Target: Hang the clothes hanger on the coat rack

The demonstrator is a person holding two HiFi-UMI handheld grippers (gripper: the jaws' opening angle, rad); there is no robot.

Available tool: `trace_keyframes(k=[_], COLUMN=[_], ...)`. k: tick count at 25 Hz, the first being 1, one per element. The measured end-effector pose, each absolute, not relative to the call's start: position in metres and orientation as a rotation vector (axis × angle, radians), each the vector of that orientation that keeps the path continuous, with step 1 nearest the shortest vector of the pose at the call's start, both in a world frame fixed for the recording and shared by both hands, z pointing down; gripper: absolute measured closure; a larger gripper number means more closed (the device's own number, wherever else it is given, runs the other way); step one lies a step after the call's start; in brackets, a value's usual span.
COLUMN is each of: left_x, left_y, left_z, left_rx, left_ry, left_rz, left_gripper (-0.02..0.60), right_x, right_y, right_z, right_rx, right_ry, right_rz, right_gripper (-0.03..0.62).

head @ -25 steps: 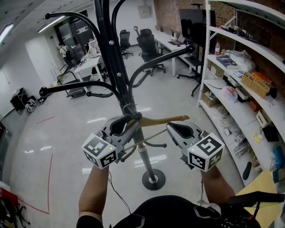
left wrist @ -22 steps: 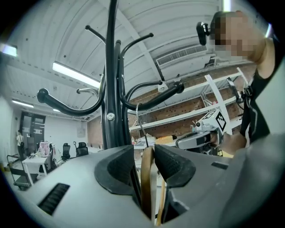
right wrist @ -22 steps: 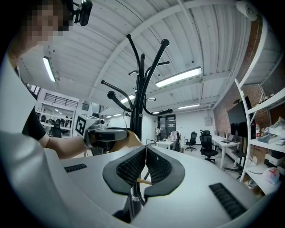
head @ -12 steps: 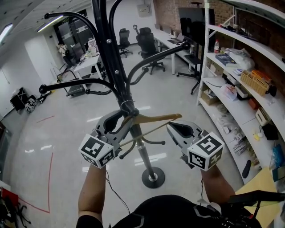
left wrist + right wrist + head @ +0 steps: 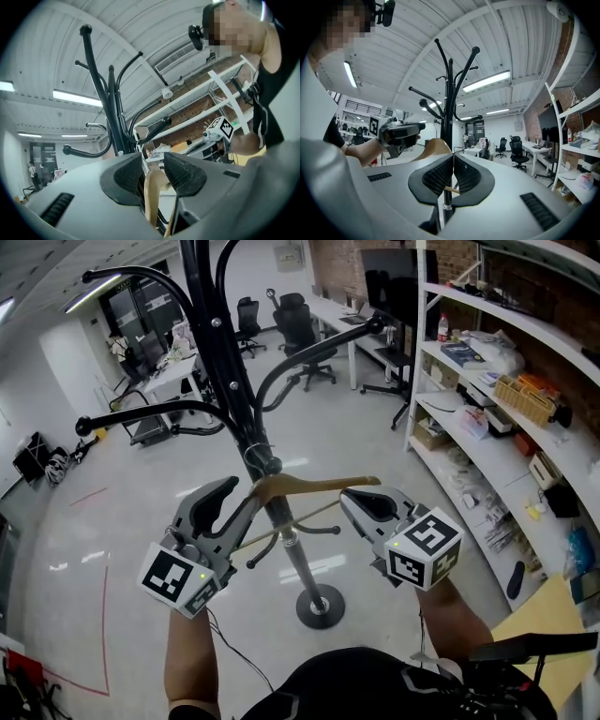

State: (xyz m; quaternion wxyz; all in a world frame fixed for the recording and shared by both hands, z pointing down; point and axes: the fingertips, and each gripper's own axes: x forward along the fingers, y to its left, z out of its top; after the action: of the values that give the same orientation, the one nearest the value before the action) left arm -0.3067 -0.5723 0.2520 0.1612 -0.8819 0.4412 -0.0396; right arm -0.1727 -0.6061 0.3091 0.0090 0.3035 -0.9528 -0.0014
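Note:
The black coat rack (image 5: 246, 409) stands in front of me, its curved arms spreading to both sides. A wooden hanger (image 5: 314, 486) sits against the pole, with its hook at the pole's ring. My right gripper (image 5: 366, 502) is shut on the hanger's thin lower bar (image 5: 451, 190), which is pinched between the pads. My left gripper (image 5: 234, 498) is low on the left. Its jaws have just been opening. The hanger's left end (image 5: 152, 192) still lies between them, loose of the pads.
The rack's round base (image 5: 319, 606) rests on the glossy floor below my hands. White shelving (image 5: 487, 362) full of boxes lines the right side. Office chairs (image 5: 300, 324) and desks stand at the back. Red tape (image 5: 103, 615) marks the floor on the left.
The left gripper has opened wider and drawn back down and to the left, away from the pole. The hanger stays at the pole. The right gripper has hardly moved.

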Motion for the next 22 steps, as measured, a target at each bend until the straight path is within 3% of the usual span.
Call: trace_keyframes(k=[6,11,22], left_x=[-0.336,-0.354,-0.345], left_y=[-0.532,-0.506,-0.462], left_z=[0.248,0.285,0.362], left_rx=[-2.518,-2.585,-2.796], left_ry=[1.437,1.579,1.678], left_rz=[0.13,0.2,0.197], left_gripper=[0.44,0.58,0.581], right_x=[-0.189,-0.2,-0.202], right_y=[-0.592,-0.577,-0.543], right_z=[0.307,0.31,0.347], right_rx=[0.932,0.953,0.976], right_ry=[-2.973,-2.959,-2.899], right_rz=[-0.008,0.019,0.127], right_gripper=[0.588,0.588,0.588])
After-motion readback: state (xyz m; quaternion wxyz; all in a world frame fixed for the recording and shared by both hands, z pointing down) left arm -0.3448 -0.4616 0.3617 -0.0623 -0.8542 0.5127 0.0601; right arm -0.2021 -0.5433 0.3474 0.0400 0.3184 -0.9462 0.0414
